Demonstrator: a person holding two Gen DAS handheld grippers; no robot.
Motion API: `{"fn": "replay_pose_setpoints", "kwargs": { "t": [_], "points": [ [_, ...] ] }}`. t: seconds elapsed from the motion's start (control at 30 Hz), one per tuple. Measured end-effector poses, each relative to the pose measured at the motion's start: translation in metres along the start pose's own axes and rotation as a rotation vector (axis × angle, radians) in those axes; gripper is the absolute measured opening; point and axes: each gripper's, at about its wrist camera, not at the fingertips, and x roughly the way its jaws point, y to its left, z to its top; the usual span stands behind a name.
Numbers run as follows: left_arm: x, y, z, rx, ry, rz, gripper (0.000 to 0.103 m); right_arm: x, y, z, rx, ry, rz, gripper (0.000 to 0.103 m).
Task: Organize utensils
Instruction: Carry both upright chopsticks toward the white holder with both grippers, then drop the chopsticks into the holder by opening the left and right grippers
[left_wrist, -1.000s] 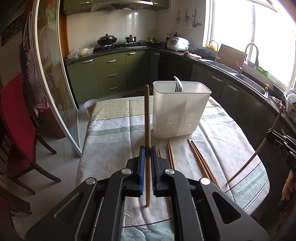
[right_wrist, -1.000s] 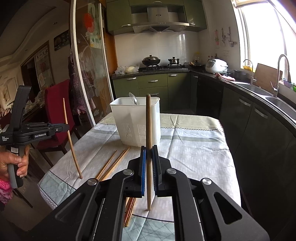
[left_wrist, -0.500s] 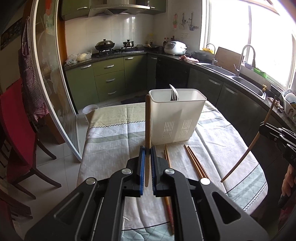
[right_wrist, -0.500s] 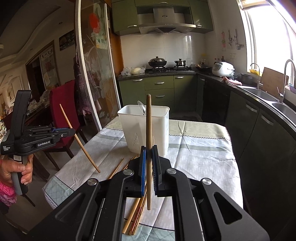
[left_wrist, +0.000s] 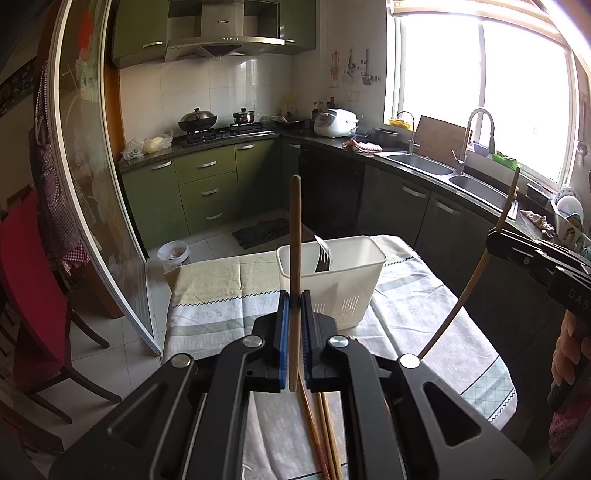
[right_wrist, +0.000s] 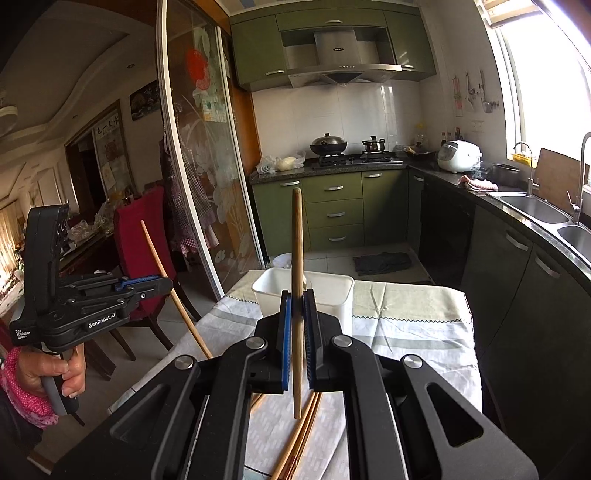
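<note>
Wooden chopstick (left_wrist: 294, 258) is standing upright, clamped in the left gripper (left_wrist: 294, 321); the right gripper (right_wrist: 297, 325) is clamping another chopstick (right_wrist: 296, 277), both at frame centre before the white bin (left_wrist: 354, 280).

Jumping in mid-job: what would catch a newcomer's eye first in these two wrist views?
Each gripper is shut on one upright wooden chopstick: the left gripper on its chopstick, the right gripper on its chopstick. Behind them on the table stands the white utensil basket; loose chopsticks lie below.
</note>
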Motion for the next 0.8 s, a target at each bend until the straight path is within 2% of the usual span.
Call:
{"fn": "replay_pose_setpoints", "kwargs": {
  "t": [0.47, 0.67, 0.8],
  "points": [
    [-0.017, -0.025, 0.086, 0.051, -0.145, 0.003, 0.006, 0.012, -0.006, 0.087, 0.010, -0.114, -0.030, 0.007],
    [-0.002, -0.037, 0.109, 0.055, -0.190, 0.010, 0.006, 0.038, -0.016, 0.113, 0.018, -0.150, -0.074, 0.007],
    [0.017, -0.040, 0.116, 0.057, -0.216, 0.024, 0.006, 0.065, -0.027, 0.117, 0.027, -0.140, -0.080, 0.007]
  ]
}}
